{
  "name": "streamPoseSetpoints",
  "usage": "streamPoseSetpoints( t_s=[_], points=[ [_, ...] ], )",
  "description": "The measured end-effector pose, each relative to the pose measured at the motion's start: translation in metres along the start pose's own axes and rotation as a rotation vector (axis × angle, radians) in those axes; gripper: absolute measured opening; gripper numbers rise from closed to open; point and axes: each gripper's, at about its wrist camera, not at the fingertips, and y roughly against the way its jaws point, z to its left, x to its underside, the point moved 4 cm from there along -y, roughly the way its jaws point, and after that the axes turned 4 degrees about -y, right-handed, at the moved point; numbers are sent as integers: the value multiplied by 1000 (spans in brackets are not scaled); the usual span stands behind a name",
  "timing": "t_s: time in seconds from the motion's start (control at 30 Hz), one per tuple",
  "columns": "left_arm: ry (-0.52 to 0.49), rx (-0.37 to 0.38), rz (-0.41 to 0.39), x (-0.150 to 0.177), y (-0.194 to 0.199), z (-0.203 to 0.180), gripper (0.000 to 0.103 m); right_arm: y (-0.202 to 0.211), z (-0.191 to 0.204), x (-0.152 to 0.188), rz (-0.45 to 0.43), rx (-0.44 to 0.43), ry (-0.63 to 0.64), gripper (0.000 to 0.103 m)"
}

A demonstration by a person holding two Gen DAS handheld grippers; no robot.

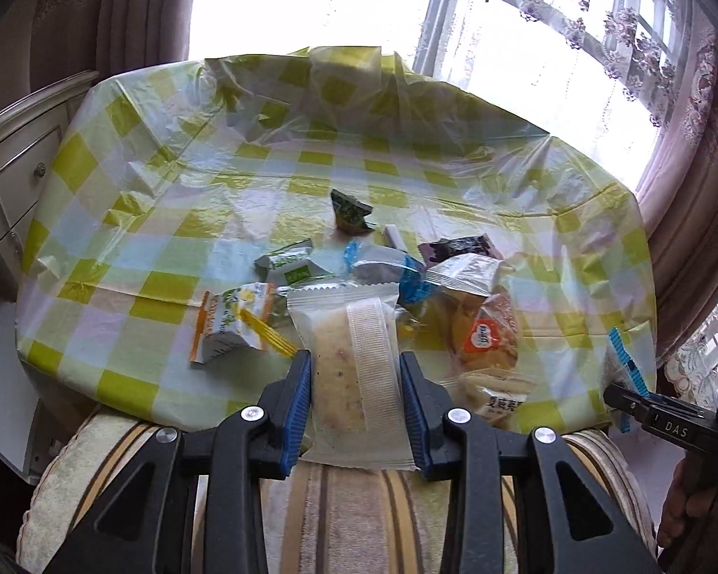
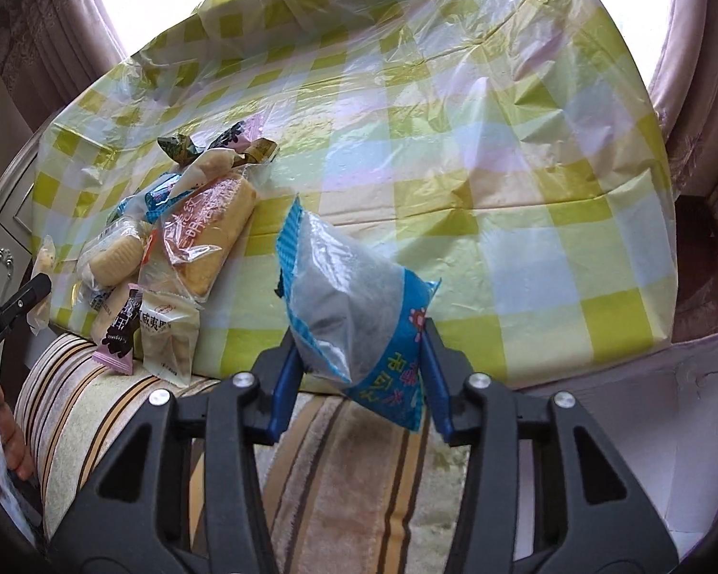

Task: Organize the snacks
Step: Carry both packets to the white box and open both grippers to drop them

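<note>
Left tongs (image 1: 354, 378) cover the clear packet's (image 1: 354, 349) lower edges.

You are facing a snack pile (image 2: 177, 244) crowding the tablecloth's (image 2: 526, 182) near left edge, the right and far stretches lying bare for passing, a striped cushion (image 2: 340, 469) sitting below

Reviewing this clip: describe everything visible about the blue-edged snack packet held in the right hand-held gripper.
The blue-edged snack packet is a sealed plastic pillow pack: frosted, translucent middle showing greyish contents, bright blue crimped ends, and red and yellow printed characters on the lower blue end. It looks puffed and uncrushed. The right hand-held gripper pinches its lower part between the blue pads, and it tilts with the upper end leaning left. It hangs lifted above the near edge of the checked tablecloth, apart from the snack pile at the left.
</note>
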Motion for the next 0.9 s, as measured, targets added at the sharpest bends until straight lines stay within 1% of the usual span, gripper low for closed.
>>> streamPoseSetpoints(
  t_s=[0.17, 0.23, 0.4, 0.5, 0.67, 0.8, 0.9],
  points=[
    [-92, 149, 41, -2, -10, -56, 37, 23, -38, 13, -15, 36, -81, 49],
    [-130, 223, 63, -1, -14, -81, 37, 30, -56, 17, -18, 55, -109, 49],
    [-209, 394, 143, 5, -27, -141, 37, 42, -97, 31, -11, 111, -184, 49],
    [-257, 481, 190, 13, -31, -178, 37, 44, -119, 41, -2, 143, -223, 49],
    [-314, 594, 275, 28, -37, -229, 37, 44, -146, 53, 18, 190, -278, 49],
    [-354, 632, 317, 40, -40, -257, 37, 44, -160, 54, 28, 216, -305, 50],
    [-374, 675, 348, 45, -41, -267, 37, 48, -165, 56, 17, 228, -315, 50]
  ],
)
